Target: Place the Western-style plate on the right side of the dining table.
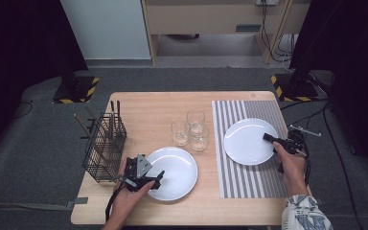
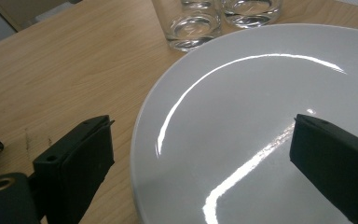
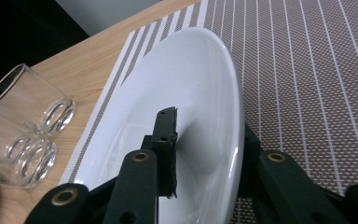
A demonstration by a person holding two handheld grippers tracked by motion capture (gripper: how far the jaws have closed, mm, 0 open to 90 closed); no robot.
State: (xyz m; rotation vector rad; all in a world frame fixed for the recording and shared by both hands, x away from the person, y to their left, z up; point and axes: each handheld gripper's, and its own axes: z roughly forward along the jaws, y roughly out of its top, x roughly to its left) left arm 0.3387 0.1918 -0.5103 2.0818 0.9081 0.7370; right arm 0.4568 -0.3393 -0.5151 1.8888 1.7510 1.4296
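A white plate (image 1: 247, 141) lies on the striped placemat (image 1: 249, 182) at the right side of the wooden table (image 1: 148, 108). The right gripper (image 1: 280, 142) reaches over its right rim; in the right gripper view that plate (image 3: 200, 84) sits between the jaws, one jaw on its upper face and the other under its rim, clamped on the edge. The person's right hand (image 1: 291, 165) holds this gripper from the near right, with a patterned sleeve (image 1: 304, 213) at the table's near edge.

A second white plate (image 1: 177, 170) rests directly on the bare wood, nearer the person and left of the placemat. The left gripper (image 1: 153, 179) is at its left rim, held by the left hand (image 1: 127, 196). In the left gripper view the jaws stand wide apart, one over the wood beside the rim and the other over the plate's (image 2: 242, 116) face, gripping nothing.

Three clear glasses (image 1: 191, 129) stand close together between the two plates, toward the far side. A black wire basket (image 1: 103, 153) holding upright utensils sits at the table's left edge, just beside the left hand.
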